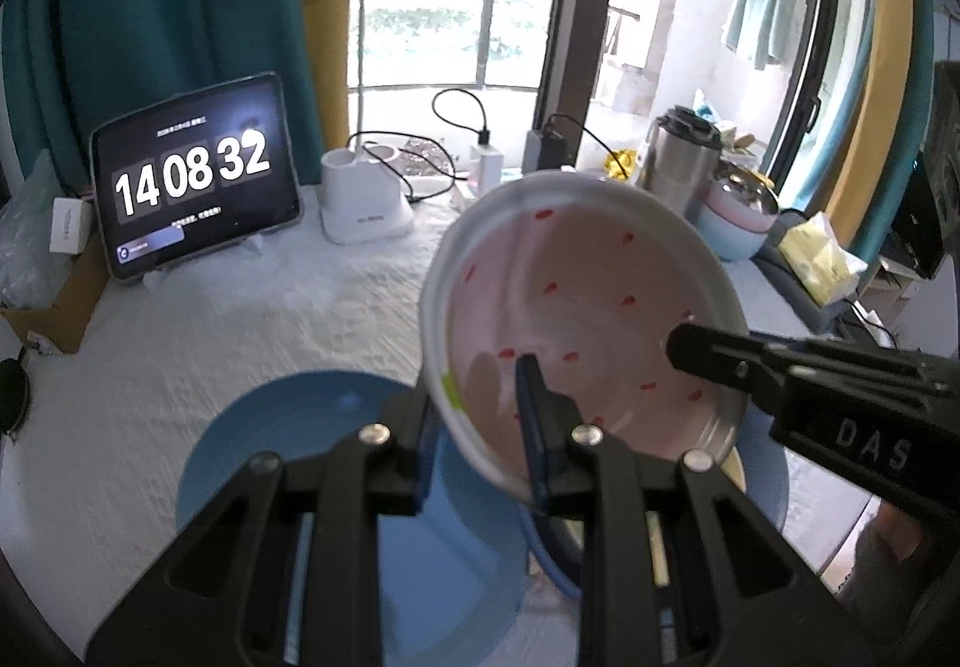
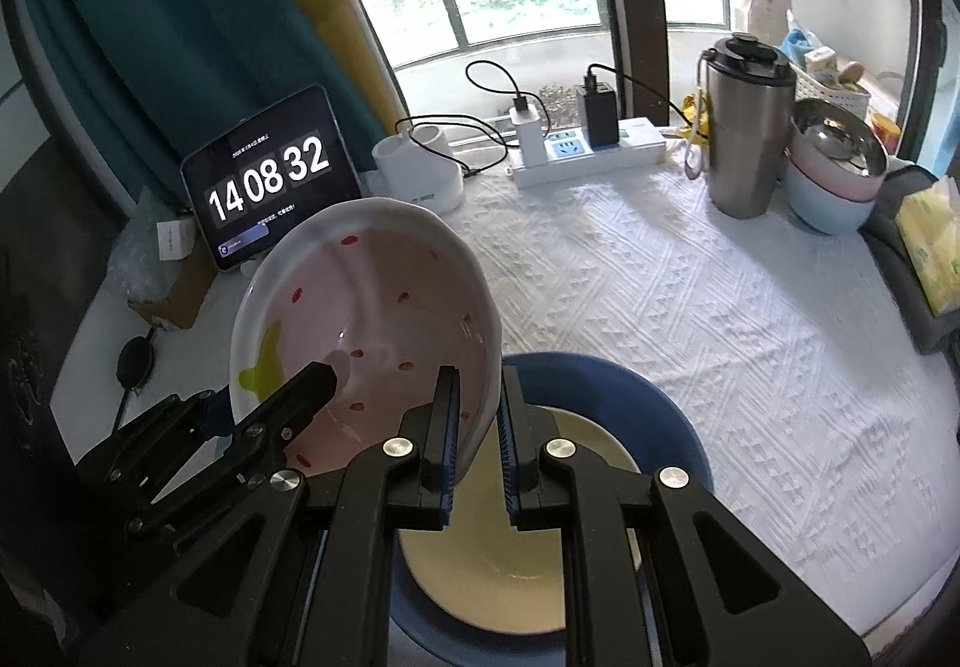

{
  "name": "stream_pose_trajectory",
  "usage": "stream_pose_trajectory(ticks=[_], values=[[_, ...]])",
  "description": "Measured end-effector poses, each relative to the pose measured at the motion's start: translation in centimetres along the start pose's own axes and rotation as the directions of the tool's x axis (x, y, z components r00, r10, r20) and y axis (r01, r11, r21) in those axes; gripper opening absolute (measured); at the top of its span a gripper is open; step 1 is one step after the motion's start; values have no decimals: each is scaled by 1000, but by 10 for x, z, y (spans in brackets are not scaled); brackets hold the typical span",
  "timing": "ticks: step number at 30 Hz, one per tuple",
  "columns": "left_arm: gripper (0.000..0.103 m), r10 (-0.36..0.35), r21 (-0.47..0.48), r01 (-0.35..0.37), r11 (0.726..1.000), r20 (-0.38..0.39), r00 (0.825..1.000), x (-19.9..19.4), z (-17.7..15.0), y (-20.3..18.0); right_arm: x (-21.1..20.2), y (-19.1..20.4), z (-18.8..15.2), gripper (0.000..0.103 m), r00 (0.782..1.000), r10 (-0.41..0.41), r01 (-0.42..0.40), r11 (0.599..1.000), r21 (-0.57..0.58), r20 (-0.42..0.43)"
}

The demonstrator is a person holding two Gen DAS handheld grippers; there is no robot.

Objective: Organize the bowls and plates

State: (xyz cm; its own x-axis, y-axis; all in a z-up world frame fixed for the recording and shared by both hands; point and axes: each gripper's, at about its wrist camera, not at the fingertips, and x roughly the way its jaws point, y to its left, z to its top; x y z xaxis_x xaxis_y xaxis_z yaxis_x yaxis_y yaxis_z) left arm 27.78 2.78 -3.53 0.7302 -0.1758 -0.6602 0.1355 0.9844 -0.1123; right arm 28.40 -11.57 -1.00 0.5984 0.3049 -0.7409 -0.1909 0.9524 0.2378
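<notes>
Both grippers clamp the same dish: the left gripper [image 1: 480, 427] has its blue-padded fingers closed on the near rim of a pink strawberry-patterned plate [image 1: 576, 319], one finger inside the dish and the other behind it, while the right gripper [image 2: 477, 427] pinches the opposite rim, its left pad inside the plate [image 2: 372, 319] and its right pad on the white outer wall. Held between the two, the plate is off the table and tilted steeply, its pink inside with red marks and a green patch facing the cameras. In the left wrist view the right gripper [image 1: 708, 349] reaches in from the right side onto the plate's far edge; in the right wrist view the left gripper [image 2: 312, 385] comes in from the lower left.

Below the lifted plate, a large blue plate [image 2: 660, 415] lies flat on the white textured tablecloth [image 2: 750, 319], with a smaller cream-yellow plate [image 2: 510, 565] resting inside it. The blue plate [image 1: 288, 439] also shows under the left gripper.

Farther back on the right stand stacked bowls [image 2: 834, 187], a blue one at the bottom, a pink one in it and a metal one on top, just beside a steel tumbler [image 2: 747, 126]. A power strip [image 2: 588, 150] with chargers, a white desk lamp [image 1: 366, 199] and a tablet [image 2: 270, 181] reading 14 08 32 line the back edge near the window
</notes>
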Motion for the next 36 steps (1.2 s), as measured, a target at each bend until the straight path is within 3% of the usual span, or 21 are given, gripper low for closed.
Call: stream_pose_trajectory(ticks=[18, 36], values=[[25, -18, 61, 21, 998, -37, 999, -5, -28, -43, -21, -36, -34, 14, 1000, -16, 16, 998, 56, 3], [25, -18, 83, 25, 996, -83, 996, 7, -52, -58, -15, -56, -65, 14, 999, -27, 30, 994, 104, -36]])
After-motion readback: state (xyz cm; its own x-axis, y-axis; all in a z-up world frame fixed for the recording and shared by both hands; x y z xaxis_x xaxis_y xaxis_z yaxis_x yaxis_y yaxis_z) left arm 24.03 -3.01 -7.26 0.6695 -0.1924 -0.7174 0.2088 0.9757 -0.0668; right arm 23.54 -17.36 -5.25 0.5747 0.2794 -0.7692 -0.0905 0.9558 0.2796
